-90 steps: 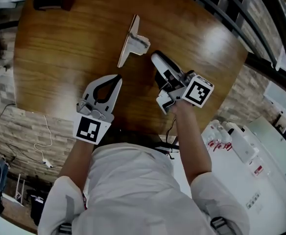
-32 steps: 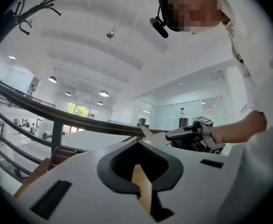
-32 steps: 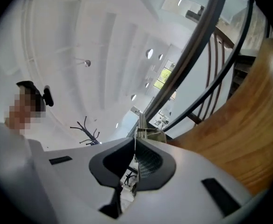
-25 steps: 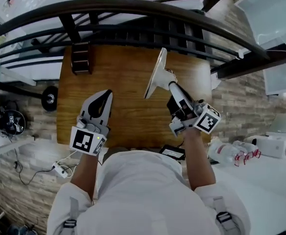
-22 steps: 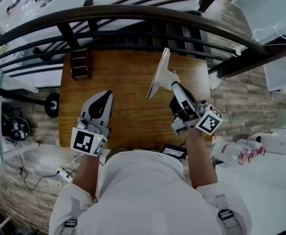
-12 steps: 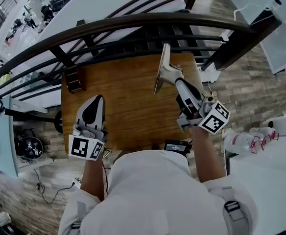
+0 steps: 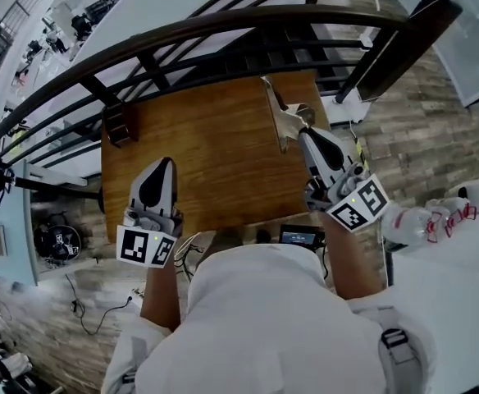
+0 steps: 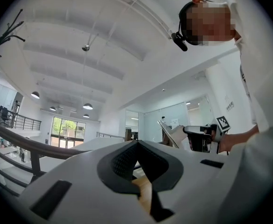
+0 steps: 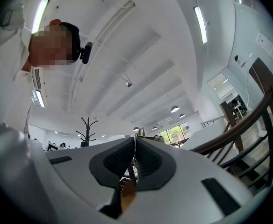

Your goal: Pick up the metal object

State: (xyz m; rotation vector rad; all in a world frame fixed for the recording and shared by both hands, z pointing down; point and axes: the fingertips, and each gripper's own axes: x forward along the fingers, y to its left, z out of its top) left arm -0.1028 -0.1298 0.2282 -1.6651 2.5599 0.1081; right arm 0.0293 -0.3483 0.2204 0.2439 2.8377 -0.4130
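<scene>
Right gripper pinched nearly shut on thin flange of metal object. Object juts ahead of tips, apparently clear of table (narrow pinch suits flat plate). Left gripper closed, empty, parked aside.

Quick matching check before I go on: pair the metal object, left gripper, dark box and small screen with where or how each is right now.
1 metal object
2 left gripper
3 dark box
4 small screen

A far left corner of the table
B shut, empty
C clamped in the right gripper
D by the table's near edge

Pairs: 1-C, 2-B, 3-A, 4-D
</scene>
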